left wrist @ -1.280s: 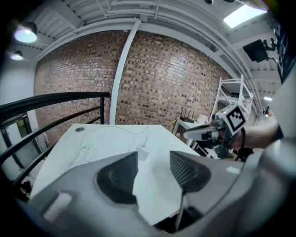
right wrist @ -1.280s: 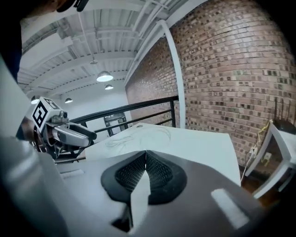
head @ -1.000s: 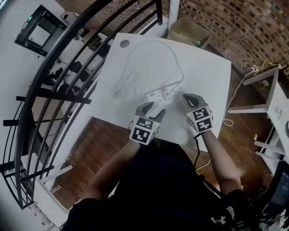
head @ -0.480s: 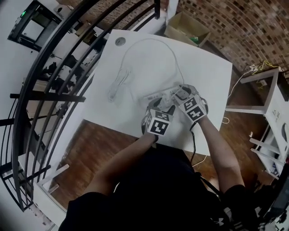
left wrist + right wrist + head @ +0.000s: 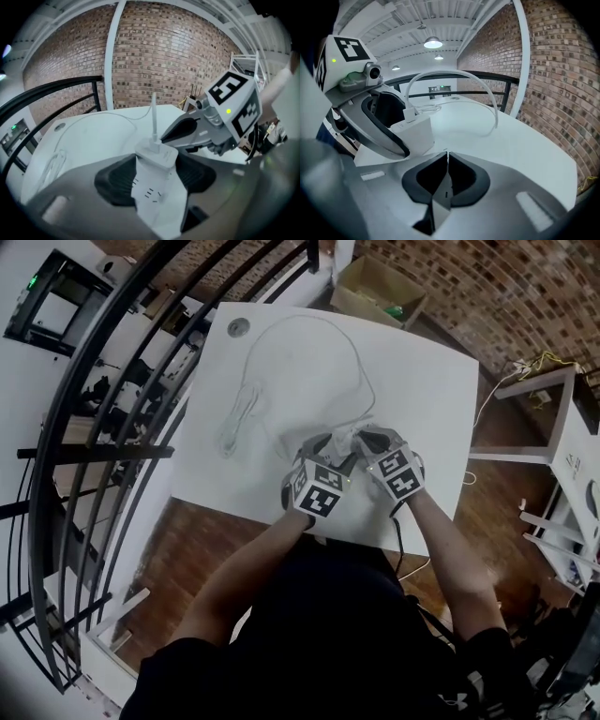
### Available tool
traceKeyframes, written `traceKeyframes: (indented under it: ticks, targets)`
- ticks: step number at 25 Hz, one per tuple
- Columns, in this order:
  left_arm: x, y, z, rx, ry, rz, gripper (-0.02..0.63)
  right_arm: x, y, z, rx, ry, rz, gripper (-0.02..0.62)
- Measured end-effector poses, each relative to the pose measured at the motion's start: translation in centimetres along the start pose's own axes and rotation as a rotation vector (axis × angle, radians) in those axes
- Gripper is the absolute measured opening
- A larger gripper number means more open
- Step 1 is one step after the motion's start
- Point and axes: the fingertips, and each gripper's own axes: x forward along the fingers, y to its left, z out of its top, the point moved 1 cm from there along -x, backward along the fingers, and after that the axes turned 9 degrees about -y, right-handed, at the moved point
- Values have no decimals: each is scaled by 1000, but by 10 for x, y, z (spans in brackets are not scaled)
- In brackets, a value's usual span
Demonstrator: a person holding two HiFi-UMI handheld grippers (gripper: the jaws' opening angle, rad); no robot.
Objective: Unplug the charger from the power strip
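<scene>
Over the white table [image 5: 309, 371], the power strip [image 5: 157, 197] points away, charger [image 5: 157, 153] upright.

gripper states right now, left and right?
Left gripper: jaws closing, gripping the power strip.
Right gripper: closed, nothing between its jaws.

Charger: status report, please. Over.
Left gripper jaws closing on power strip. Right gripper shut, empty. Charger plugged in. Nothing blocks it.

Left tongs [image 5: 327, 449] closing, seemingly on the power strip [image 5: 157, 192]; right tongs [image 5: 368, 439] pressed together.
</scene>
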Motion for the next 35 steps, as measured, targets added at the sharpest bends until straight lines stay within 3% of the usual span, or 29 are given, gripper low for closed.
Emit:
traceKeyframes:
  ticks: [2, 4, 6, 7, 9, 11, 14, 22, 27, 30, 35]
  targets:
    - [-2, -1, -1, 52, 0, -20, 267, 0, 2, -1, 15, 5, -6, 18]
    - [1, -2, -3, 162, 19, -65, 294, -1, 2, -2, 27, 2, -14, 18]
    - [5, -3, -6, 258, 54, -150, 371, -1, 0, -2, 36, 2, -19, 18]
    - [6, -6, -7, 281, 67, -208, 377, -2, 0, -2, 39, 5, -20, 18]
    - [6, -12, -6, 311, 79, -319, 345, -2, 0, -2, 46, 9, -20, 18]
    - [4, -16, -3, 359, 73, -375, 279, -1, 0, 0, 48, 13, -22, 18]
    - [2, -17, -2, 386, 62, -385, 276, -1, 0, 0, 44, 18, -28, 18]
    - [1, -16, 0, 350, 43, -361, 275, 1, 1, -1, 37, 18, -36, 18]
    - [-15, -25, 36, 506, -66, -355, 276, 1, 1, 1, 61, 11, -47, 18]
    - [-23, -20, 46, 456, -81, -350, 276, 1, 1, 0, 77, 10, -48, 18]
    - [-41, -2, 28, 422, -43, -313, 276, 1, -3, -1, 82, 15, -51, 18]
